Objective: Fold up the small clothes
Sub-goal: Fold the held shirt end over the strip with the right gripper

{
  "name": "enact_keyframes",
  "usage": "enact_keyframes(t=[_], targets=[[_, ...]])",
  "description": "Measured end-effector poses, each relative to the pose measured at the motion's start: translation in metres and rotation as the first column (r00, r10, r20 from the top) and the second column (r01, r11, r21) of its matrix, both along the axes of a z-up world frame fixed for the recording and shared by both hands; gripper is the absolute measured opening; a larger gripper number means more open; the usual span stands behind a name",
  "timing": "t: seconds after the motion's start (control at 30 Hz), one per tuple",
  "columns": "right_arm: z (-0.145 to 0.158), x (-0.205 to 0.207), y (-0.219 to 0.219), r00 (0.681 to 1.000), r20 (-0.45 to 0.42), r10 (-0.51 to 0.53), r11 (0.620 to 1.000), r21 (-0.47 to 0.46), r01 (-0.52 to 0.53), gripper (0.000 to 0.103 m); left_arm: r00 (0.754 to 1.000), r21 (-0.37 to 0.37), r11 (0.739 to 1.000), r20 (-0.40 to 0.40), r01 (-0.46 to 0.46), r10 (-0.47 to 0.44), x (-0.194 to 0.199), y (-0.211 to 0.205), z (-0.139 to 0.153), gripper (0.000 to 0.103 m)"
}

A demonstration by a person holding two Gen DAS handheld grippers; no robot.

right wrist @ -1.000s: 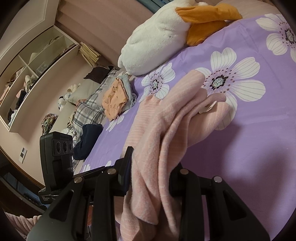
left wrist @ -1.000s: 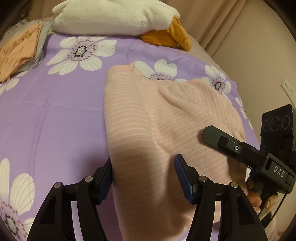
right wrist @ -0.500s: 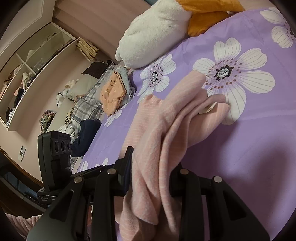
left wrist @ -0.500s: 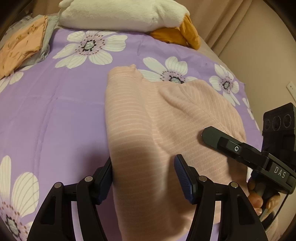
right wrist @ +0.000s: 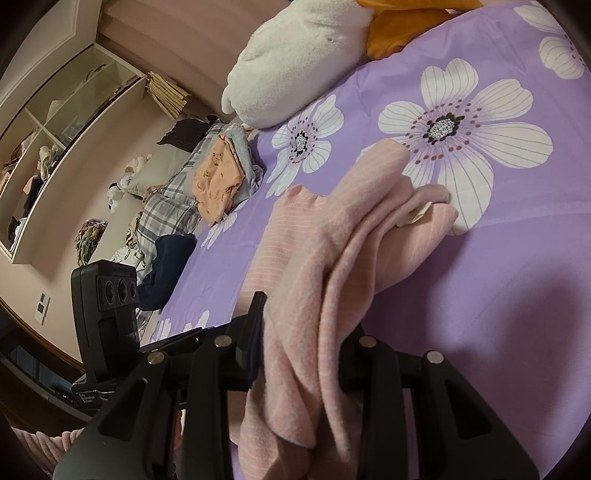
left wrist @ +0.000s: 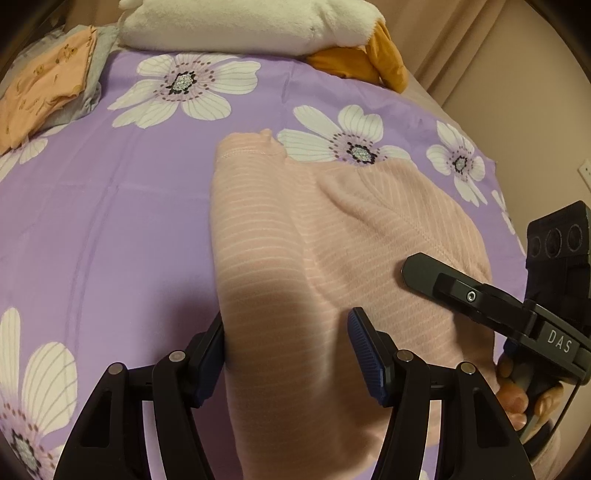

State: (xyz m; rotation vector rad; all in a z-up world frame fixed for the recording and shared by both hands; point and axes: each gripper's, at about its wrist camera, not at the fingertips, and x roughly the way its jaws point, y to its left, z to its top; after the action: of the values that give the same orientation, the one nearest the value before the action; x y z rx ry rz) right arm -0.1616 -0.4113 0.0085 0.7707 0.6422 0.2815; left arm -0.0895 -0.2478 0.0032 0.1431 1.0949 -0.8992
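Observation:
A pink striped garment (left wrist: 314, 240) lies partly on the purple flowered bedsheet (left wrist: 110, 221), and its near end rises up to both grippers. My left gripper (left wrist: 288, 321) is shut on a wide fold of it, with cloth filling the whole gap between the jaws. In the left wrist view my right gripper (left wrist: 424, 269) comes in from the right over the garment's edge, with a hand (left wrist: 517, 398) on its handle. In its own view the right gripper (right wrist: 306, 321) is shut on a bunched part of the garment (right wrist: 332, 229), which hangs in folds below the jaws.
A white and orange plush toy (left wrist: 240, 26) lies at the head of the bed. A folded orange garment (left wrist: 44, 88) sits on grey cloth at the far left. Plaid and dark clothes (right wrist: 166, 218) are piled by the bed's edge, below wall shelves (right wrist: 55, 147).
Both grippers have drifted a little with the garment still held. The flowers on the bed sit lower in the left wrist view. Neither gripper's jaws have changed.

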Motion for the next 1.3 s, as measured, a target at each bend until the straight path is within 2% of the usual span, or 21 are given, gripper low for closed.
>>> enact_keyframes(t=[0.57,1.0,1.3], targets=[[-0.009,0.0,-0.007,0.999,-0.05,-0.02,1.0,-0.009,0.02,0.032,1.0,0.023,1.0,0.012,0.011,-0.011,0.0,-0.002,-0.002,0.062],[-0.023,0.001,-0.015,0.987,-0.147,-0.061,0.997,-0.058,0.053,0.035,0.999,0.042,0.999,0.028,0.018,-0.019,-0.001,-0.003,-0.004,0.062],[-0.026,0.0,-0.017,0.98,-0.181,-0.076,0.995,-0.079,0.062,0.038,0.999,0.048,0.999,0.033,0.019,-0.021,-0.001,-0.004,-0.004,0.062]])
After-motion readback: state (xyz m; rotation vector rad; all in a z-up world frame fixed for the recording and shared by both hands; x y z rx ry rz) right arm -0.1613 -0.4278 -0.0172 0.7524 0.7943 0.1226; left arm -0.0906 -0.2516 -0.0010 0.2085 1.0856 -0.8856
